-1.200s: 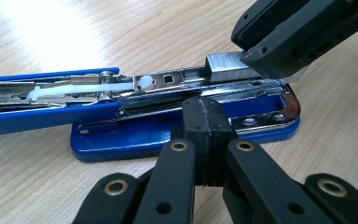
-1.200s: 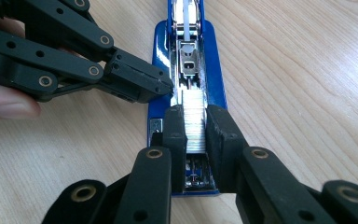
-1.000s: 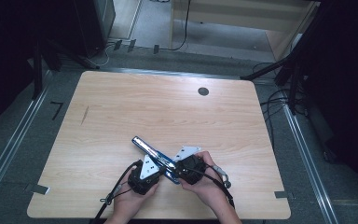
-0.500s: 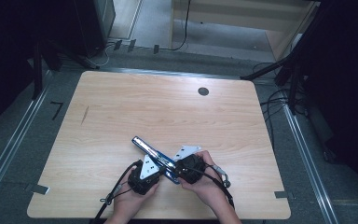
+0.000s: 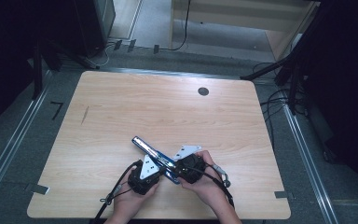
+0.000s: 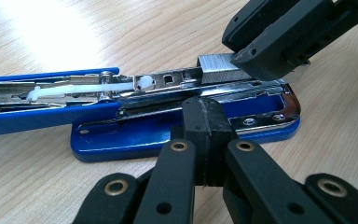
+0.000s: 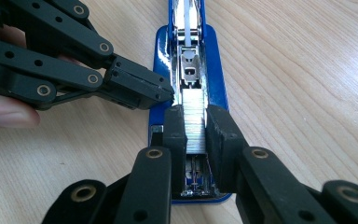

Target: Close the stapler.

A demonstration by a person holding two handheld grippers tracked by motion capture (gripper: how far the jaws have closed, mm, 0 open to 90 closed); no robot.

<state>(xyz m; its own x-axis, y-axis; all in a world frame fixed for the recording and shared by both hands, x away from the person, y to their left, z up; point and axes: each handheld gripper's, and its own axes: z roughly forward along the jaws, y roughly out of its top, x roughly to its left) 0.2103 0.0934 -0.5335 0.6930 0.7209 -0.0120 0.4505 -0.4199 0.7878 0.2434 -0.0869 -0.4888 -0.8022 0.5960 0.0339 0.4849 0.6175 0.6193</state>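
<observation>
**Steel staple strip held over an opened blue stapler**

Steel staples (image 7: 195,122), a short glued strip, sit clamped between the two black pads of the right gripper (image 7: 196,126), which grips the strip by its long flanks. Directly below these jaws lies the chrome magazine channel (image 7: 190,70) of the stapler, with its white pusher rod (image 6: 70,88) running away beyond the strip. To one side, the left gripper (image 6: 204,125) has its jaws pressed together with nothing between them; the joined tips rest against the edge of the blue base (image 6: 168,135), apparently steadying it. In the high view, the stapler (image 5: 151,151) lies opened on the wooden table (image 5: 121,107), just ahead of both hands, its lid (image 6: 37,116) swung back away from the grippers.

Handling, as judged: the strip is very light and stiff along its length, yet brittle across its glue lines, so a hard or twisting squeeze may snap it. Smooth metal flanks can slip, so the hold is best kept on both sides near mid-length. The stapler itself is rigid, fairly heavy and apt to slide on the smooth table; pressing on its base edge, clear of the channel, looks the sound place to brace it.
</observation>
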